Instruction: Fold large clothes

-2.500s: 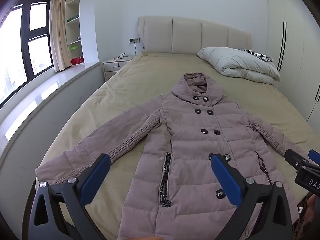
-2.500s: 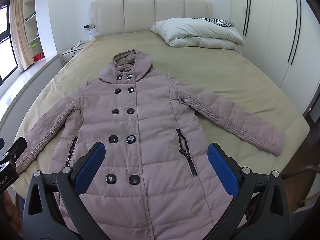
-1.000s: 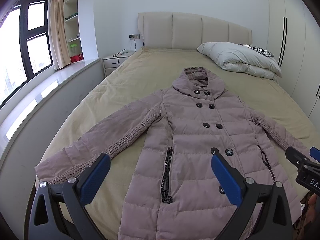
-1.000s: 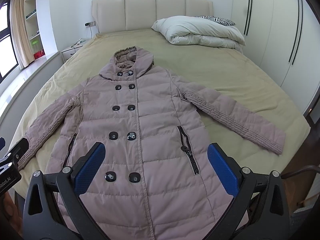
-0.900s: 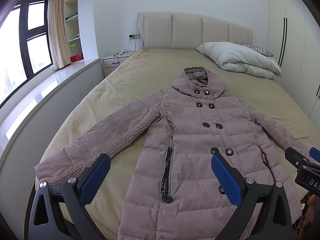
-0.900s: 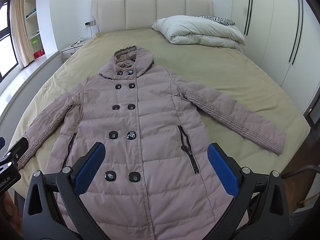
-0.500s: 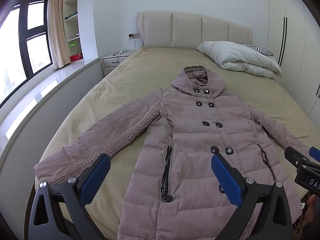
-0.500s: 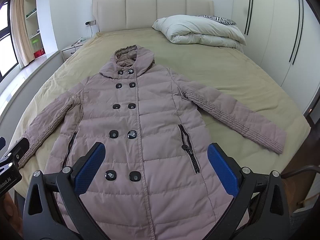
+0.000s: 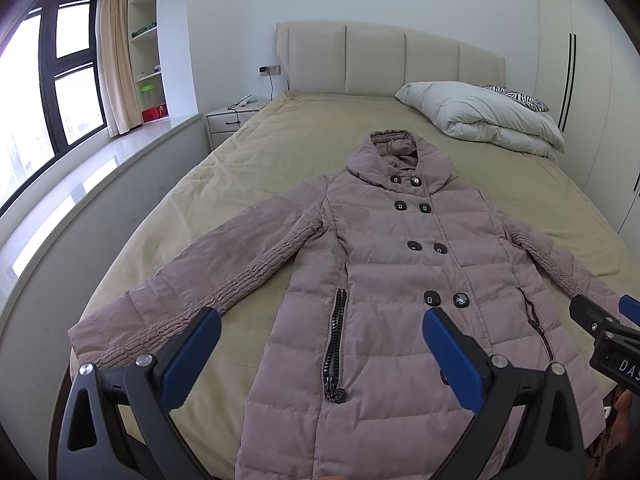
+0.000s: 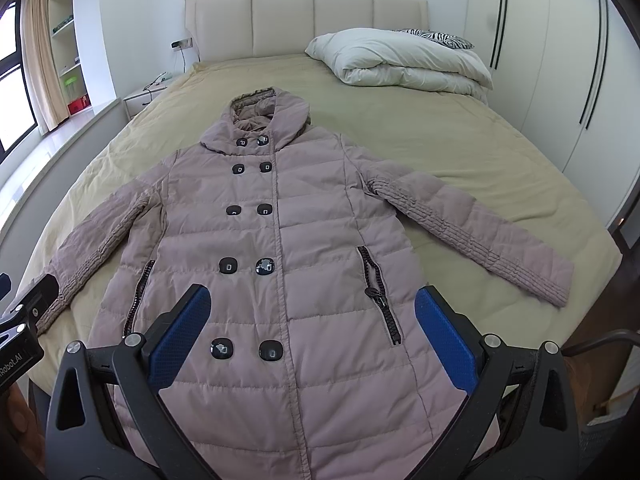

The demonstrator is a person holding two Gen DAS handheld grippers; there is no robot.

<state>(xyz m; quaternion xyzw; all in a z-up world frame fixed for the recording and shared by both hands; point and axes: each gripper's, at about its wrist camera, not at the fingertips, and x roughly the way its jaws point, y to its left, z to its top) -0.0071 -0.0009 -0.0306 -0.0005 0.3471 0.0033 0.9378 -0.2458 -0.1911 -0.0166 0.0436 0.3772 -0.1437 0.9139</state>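
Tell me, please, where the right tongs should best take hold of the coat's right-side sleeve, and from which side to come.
Probably at the cuff of the sleeve. It lies flat and stretched out toward the bed edge, apart from the coat body, so its free end is easiest to pinch. The open right tongs could come from the outer side, one finger sliding under.

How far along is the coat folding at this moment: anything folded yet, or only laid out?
Done: the coat lies flat, front up and buttoned, on the bed, both sleeves spread out. In hand: nothing; the left gripper and right gripper hover open above the hem. Left: every fold, sleeves and body.
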